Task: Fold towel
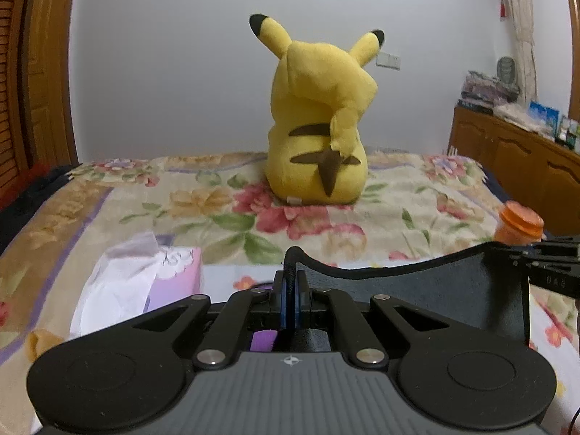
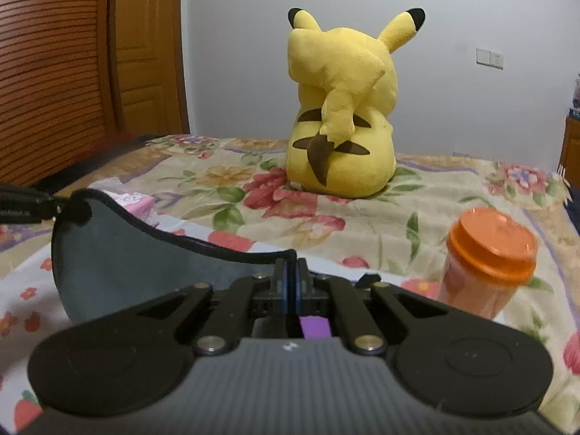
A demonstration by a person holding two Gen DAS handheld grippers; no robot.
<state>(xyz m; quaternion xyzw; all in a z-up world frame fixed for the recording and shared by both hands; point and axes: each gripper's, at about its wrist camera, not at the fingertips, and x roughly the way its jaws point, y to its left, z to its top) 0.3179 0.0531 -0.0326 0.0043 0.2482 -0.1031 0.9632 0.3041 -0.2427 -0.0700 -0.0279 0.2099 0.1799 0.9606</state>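
A dark grey towel point(image 1: 435, 290) with a black stitched edge hangs between my two grippers above the bed. My left gripper point(image 1: 290, 275) is shut on one corner of it. My right gripper point(image 2: 290, 279) is shut on the other corner; the towel point(image 2: 119, 253) stretches left from it to the left gripper's tip point(image 2: 47, 206). In the left wrist view the right gripper's tip point(image 1: 525, 257) holds the far corner at the right. The towel's lower part is hidden behind the gripper bodies.
A yellow Pikachu plush point(image 1: 319, 127) sits on the floral bedspread point(image 1: 217, 203) ahead. A tissue box point(image 1: 159, 275) lies at the left. An orange-lidded jar point(image 2: 489, 257) stands at the right. A wooden cabinet point(image 1: 525, 159) lines the right wall.
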